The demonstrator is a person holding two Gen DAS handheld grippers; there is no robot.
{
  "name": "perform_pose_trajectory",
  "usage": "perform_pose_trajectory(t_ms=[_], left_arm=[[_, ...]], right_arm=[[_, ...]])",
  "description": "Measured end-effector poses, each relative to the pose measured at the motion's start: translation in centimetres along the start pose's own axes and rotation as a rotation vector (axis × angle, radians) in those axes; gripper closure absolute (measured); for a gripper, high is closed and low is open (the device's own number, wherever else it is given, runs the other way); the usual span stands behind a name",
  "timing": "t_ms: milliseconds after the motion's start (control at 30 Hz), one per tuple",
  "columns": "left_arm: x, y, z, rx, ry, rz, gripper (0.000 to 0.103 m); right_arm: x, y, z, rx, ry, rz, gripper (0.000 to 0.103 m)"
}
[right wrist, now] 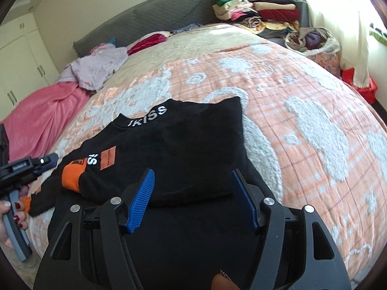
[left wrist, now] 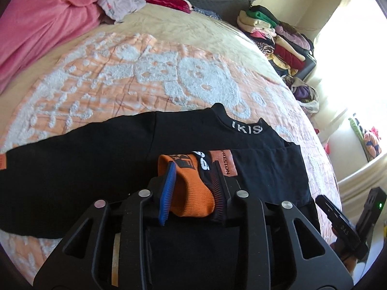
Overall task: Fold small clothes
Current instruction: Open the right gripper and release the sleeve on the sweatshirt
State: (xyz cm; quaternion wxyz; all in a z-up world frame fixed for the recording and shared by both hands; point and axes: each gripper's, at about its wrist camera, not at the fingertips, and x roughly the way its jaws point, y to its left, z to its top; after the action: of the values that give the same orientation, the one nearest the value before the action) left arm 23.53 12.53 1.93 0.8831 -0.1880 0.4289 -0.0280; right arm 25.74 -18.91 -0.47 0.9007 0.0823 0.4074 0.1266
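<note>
A bed with an orange-and-white patterned cover carries the work. At its far end lie a pink blanket and a crumpled pale garment. A stack of folded clothes sits in the far corner beside a bag of laundry. Nothing blocks either tool.

Both grippers point down at a slant toward the bed. A hand with red-painted nails holds the left tool's grey grip at the left edge of the right wrist view.

The black sweatshirt lies on the cover near the front edge, collar (white lettering) away from the cameras, one sleeve folded across the chest. The left gripper has its fingers partly closed around the orange cuff of that sleeve, which fills the gap between the blue pad and the dark one. The right gripper stands with its fingers wide apart over the near hem; nothing is clamped between the blue pads.
</note>
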Motion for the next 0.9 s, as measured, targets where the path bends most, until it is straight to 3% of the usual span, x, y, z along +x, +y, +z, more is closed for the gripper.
perform_pose_trajectory(t_ms=[233, 433, 633, 733, 800, 900], left_arm=[[2.6, -2.7, -1.2, 0.087, 0.076, -0.023, 0.077], [5.8, -1.0, -2.7, 0.06, 0.168, 0.027, 0.075], [5.8, -0.1, -3.2, 0.045, 0.164, 0.017, 0.072], [5.0, -0.4, -3.2, 0.052, 0.147, 0.027, 0.063], [4.1, -0.6, -3.2, 0.064, 0.125, 0.04, 0.062], [2.8, -0.6, -3.2, 0.066, 0.096, 0.044, 0.059]], right_arm=[[1.7, 1.6, 1.1, -0.057, 0.04, 0.01, 0.038], [3.5, 2.6, 1.4, -0.091, 0.089, 0.023, 0.034], [6.7, 1.3, 0.4, -0.047, 0.197, -0.038, 0.034], [6.2, 1.2, 0.1, -0.034, 0.177, -0.019, 0.034], [5.6, 1.0, 0.0, -0.022, 0.161, 0.002, 0.026], [4.6, 1.2, -0.1, -0.03, 0.142, 0.012, 0.026]])
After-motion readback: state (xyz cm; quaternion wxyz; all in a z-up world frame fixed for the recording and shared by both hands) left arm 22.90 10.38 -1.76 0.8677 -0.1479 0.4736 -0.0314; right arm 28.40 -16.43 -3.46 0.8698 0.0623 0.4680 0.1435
